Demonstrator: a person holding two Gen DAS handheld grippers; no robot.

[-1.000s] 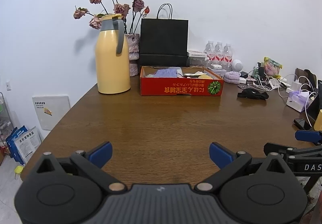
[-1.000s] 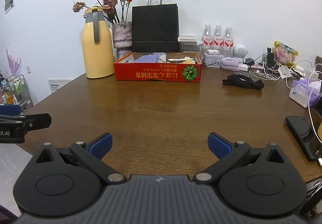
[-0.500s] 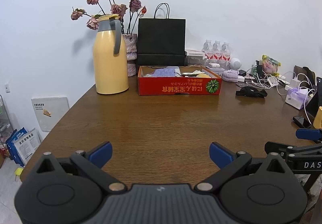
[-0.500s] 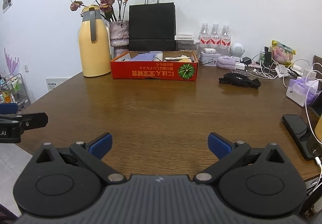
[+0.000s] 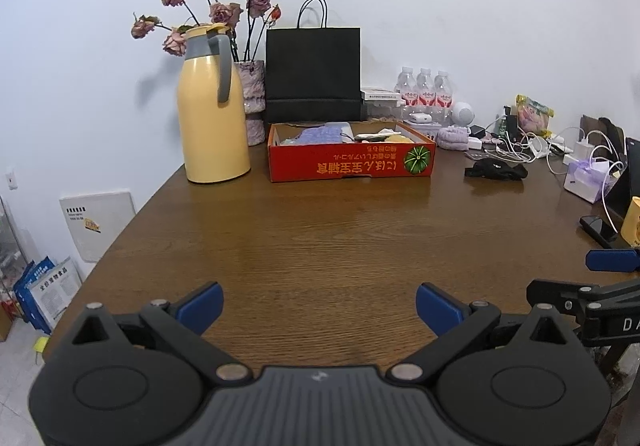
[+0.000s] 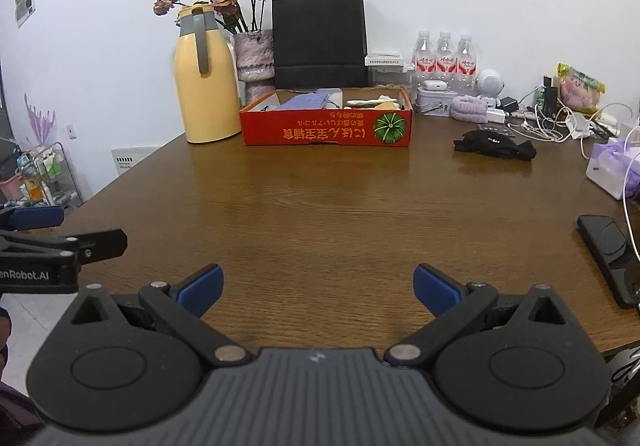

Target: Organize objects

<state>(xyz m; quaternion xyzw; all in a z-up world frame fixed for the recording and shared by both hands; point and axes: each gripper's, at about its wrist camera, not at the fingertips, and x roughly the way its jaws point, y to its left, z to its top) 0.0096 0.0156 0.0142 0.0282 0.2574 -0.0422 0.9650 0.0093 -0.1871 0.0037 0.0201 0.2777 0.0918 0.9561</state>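
Observation:
A red cardboard box [image 5: 352, 162] [image 6: 326, 129] with orange print sits at the far side of the brown wooden table [image 5: 320, 238] [image 6: 320, 213]. Inside it lie a lilac cloth [image 5: 320, 133] [image 6: 306, 101] and some pale items I cannot make out. My left gripper [image 5: 319, 308] hangs open over the near table edge, nothing between its blue pads. My right gripper [image 6: 318, 288] is likewise open and holds nothing. Each gripper shows at the side of the other's view. Both are far from the box.
A yellow thermos jug [image 5: 212, 105] [image 6: 206, 75], a vase of dried roses [image 6: 256, 57] and a black paper bag [image 5: 313, 73] [image 6: 320, 39] stand behind the box. Water bottles [image 6: 444, 59], cables [image 6: 552, 121], a black cloth [image 6: 496, 143], a tissue pack [image 6: 612, 169] and a phone [image 6: 610, 256] crowd the right side.
Both cameras have drawn back and tilted slightly, so the box and jug look a little farther and shifted. The grippers stay open.

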